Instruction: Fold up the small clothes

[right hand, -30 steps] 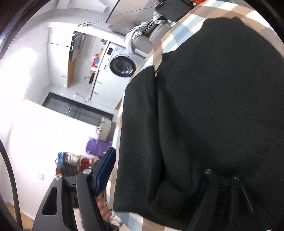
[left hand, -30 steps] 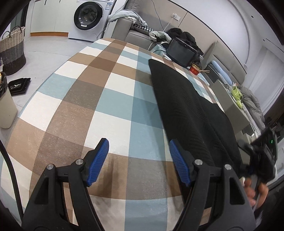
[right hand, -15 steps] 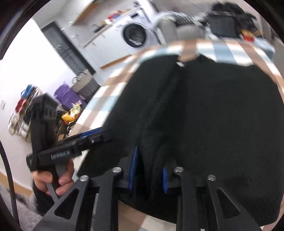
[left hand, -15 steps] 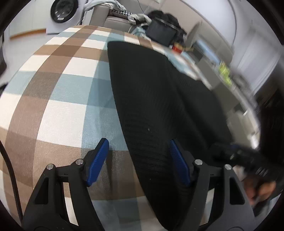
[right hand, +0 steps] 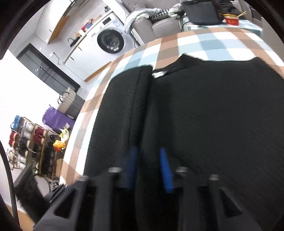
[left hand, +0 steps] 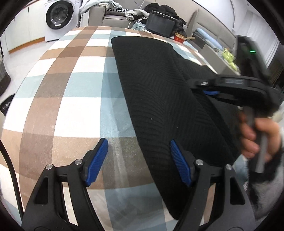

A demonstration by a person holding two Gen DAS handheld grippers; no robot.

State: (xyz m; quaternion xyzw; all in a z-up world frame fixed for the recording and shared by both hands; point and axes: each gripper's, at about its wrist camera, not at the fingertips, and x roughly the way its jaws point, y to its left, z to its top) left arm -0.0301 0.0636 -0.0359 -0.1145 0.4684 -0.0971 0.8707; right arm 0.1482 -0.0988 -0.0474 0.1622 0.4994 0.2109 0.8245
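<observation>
The black garment point(left hand: 159, 92) is lying spread along the right part of a checked cloth point(left hand: 71, 92) of brown, pale blue and white squares, its ribbed knit folded over itself so that a long flap is resting on the wider body beneath; in the right wrist view the same garment point(right hand: 213, 115) is filling most of the frame, with a narrow folded strip at its left and a small white label near the neckline. The left gripper point(left hand: 138, 160) is hovering with its blue-padded tongs spread wide, one pad above the bare cloth and the other at the garment's near left edge, neither pressing on anything. The right gripper point(right hand: 148, 165) is pinching a ridge of the black fabric, its jaws having just been closing onto it, the knit bunched up between the blue pads. From the left wrist view that right gripper point(left hand: 211, 92) is reaching in from the right over the garment, held by a hand point(left hand: 257, 136) in a dark, fuzzy-cuffed sleeve, blurred. Beyond the cloth a washing machine point(left hand: 58, 16), a grey sofa point(left hand: 113, 19) with heaped clothes and a small red bowl point(left hand: 179, 37) are standing.
</observation>
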